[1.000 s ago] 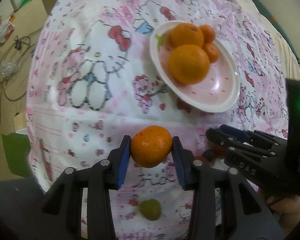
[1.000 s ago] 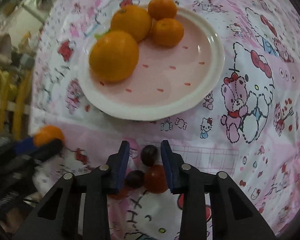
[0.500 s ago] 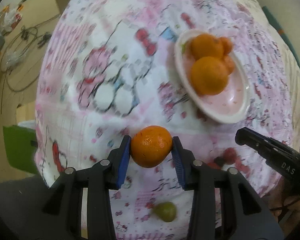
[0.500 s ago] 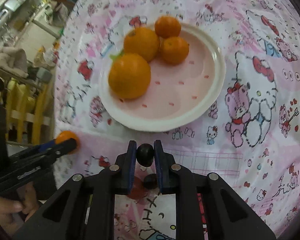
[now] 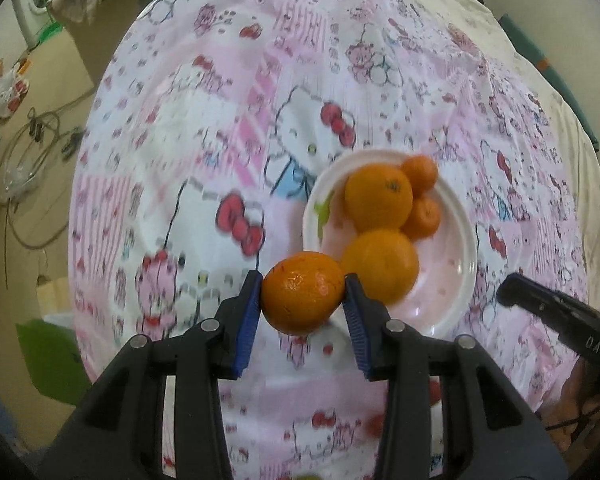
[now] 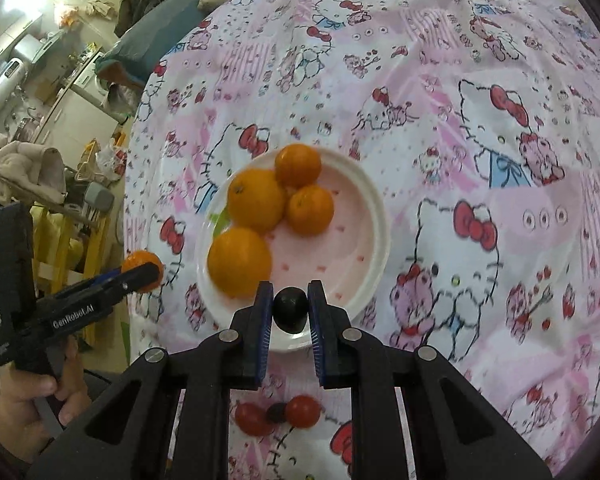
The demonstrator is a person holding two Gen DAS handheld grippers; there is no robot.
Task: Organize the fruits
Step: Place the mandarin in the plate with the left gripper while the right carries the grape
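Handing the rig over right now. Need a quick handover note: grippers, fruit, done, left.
Left hand-held gripper: shut on a small orange mandarin, held above the cloth at the near-left edge of the white round plate.
Right hand-held gripper: shut on a dark round grape, over the plate's near rim.
Done: four orange citrus fruits sit on the plate.
Left: release both held fruits; two red cherry tomatoes and one dark grape remain on the pink cartoon tablecloth near the right gripper.
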